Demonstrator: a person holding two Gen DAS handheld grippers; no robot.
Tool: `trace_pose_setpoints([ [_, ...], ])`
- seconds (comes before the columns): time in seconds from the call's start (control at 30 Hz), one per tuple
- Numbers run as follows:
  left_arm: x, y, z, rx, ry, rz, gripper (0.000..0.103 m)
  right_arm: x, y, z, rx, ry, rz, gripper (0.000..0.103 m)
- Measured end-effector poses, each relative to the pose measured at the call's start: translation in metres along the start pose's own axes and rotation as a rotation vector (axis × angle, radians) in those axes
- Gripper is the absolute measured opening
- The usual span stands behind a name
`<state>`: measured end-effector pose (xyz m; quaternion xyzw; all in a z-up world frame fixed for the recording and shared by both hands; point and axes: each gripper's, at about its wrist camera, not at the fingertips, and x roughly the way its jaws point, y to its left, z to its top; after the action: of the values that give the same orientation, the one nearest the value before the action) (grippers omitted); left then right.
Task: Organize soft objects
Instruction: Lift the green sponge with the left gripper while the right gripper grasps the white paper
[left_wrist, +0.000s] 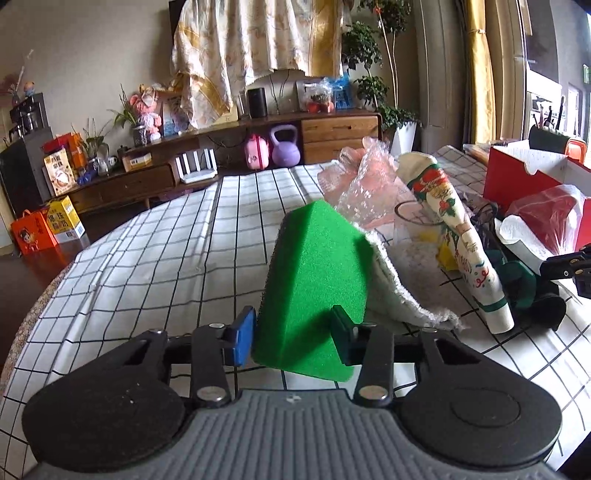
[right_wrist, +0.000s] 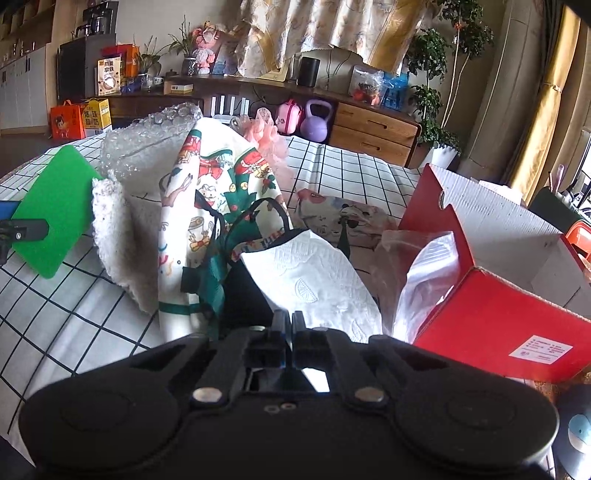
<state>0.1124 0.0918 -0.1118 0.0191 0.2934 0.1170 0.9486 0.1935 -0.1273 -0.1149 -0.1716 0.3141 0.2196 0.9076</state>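
On the checked tablecloth (left_wrist: 147, 258) I'm clamping the left gripper (left_wrist: 293, 334) on the green sponge (left_wrist: 317, 280) (long axis running away from me); right gripper (right_wrist: 287, 325) pinching the paper towel (right_wrist: 317, 273), red box (right_wrist: 491, 321) lying rightward

The right gripper (right_wrist: 287, 323) is sitting at the bottom centre of the frame, its jaws pressed together on the edge of a white embossed paper towel (right_wrist: 314, 280). Left of it, a Christmas-print cloth (right_wrist: 218, 177) is draping over the pile, with bubble wrap (right_wrist: 155, 136) behind. At the far left, a green sponge (right_wrist: 55, 210) is resting between the other gripper's fingers. A red cardboard box (right_wrist: 491, 321) is standing open at the right on the checked tablecloth (right_wrist: 74, 302).
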Motion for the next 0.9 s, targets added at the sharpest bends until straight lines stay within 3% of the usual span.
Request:
trace_pose_setpoints([
  [0.23, -0.017, -0.006, 0.009, 0.010, -0.043, 0.001, 0.037, -0.019, -0.009, 0.002, 0.034, -0.042, -0.010, 0.000],
  [0.57, -0.043, -0.006, 0.020, -0.006, -0.067, 0.004, 0.036, -0.060, -0.025, 0.010, 0.078, -0.096, 0.041, 0.000],
  [0.9, -0.078, -0.009, 0.030, -0.029, -0.105, -0.041, 0.035, -0.098, -0.041, 0.017, 0.128, -0.151, 0.090, 0.000],
])
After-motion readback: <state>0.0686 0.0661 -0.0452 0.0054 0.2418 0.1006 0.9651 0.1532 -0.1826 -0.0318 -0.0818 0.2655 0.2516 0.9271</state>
